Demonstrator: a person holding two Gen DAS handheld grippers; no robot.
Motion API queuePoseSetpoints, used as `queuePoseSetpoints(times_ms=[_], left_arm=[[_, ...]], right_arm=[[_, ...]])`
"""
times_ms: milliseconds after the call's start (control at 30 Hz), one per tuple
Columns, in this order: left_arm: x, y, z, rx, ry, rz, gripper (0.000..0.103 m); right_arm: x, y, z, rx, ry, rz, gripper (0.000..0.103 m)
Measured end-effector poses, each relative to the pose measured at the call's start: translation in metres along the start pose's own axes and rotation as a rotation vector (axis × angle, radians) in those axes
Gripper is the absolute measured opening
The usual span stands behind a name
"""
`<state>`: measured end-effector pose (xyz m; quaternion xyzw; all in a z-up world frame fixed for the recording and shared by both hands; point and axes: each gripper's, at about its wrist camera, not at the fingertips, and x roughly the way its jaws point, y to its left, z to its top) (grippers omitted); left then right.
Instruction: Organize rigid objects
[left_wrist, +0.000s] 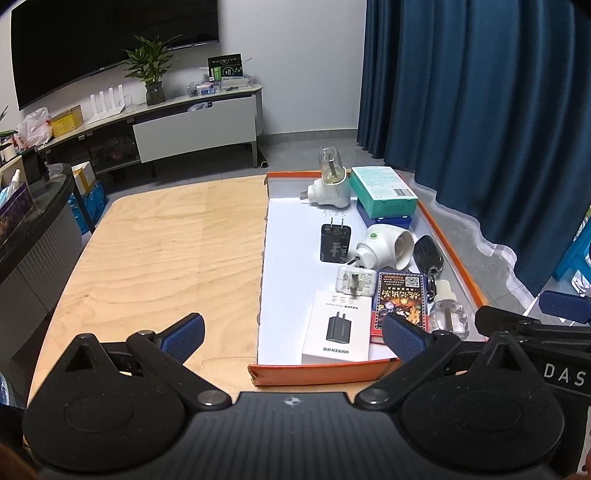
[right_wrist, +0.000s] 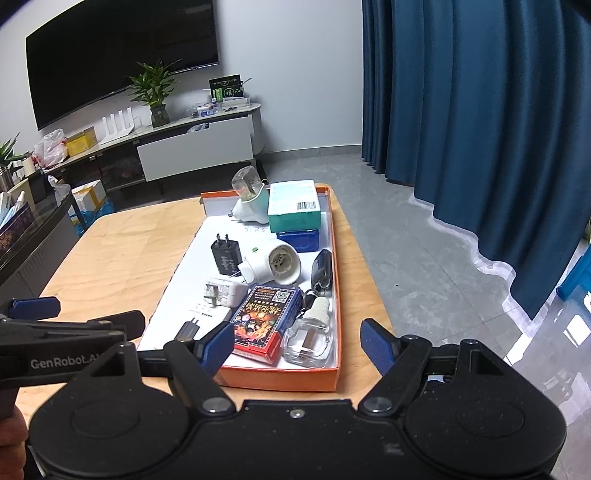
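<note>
An orange tray (left_wrist: 325, 371) with a white floor sits on the wooden table (left_wrist: 155, 258). In it lie a white charger box (left_wrist: 338, 332), a black charger (left_wrist: 335, 243), a white charger (left_wrist: 356, 282), a card box (right_wrist: 264, 321), a glass bottle (right_wrist: 308, 339), a car key (right_wrist: 322, 267), two white plug-in units (left_wrist: 384, 245) (left_wrist: 330, 184) and a teal box (left_wrist: 382, 190) on a blue box (right_wrist: 299, 238). My left gripper (left_wrist: 293, 339) hangs open over the tray's near left corner. My right gripper (right_wrist: 298, 345) is open above the near end, holding nothing.
Bare wood lies left of the tray. A dark cabinet (left_wrist: 33, 229) stands at the table's left edge. Blue curtains (left_wrist: 480, 110) hang on the right over grey floor. A TV stand (left_wrist: 192, 122) with a plant and boxes lines the far wall.
</note>
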<state>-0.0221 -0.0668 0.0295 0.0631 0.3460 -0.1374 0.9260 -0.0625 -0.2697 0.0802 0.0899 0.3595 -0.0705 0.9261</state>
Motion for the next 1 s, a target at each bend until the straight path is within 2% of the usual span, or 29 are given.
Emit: queuePoseSetpoints(times_ms=[1000], left_arm=[[0.0063, 0.008, -0.0004, -0.021, 0.02, -0.005, 0.103]], right_arm=[[0.0054, 0.0084, -0.0005, -0.037, 0.02, 0.008, 0.089]])
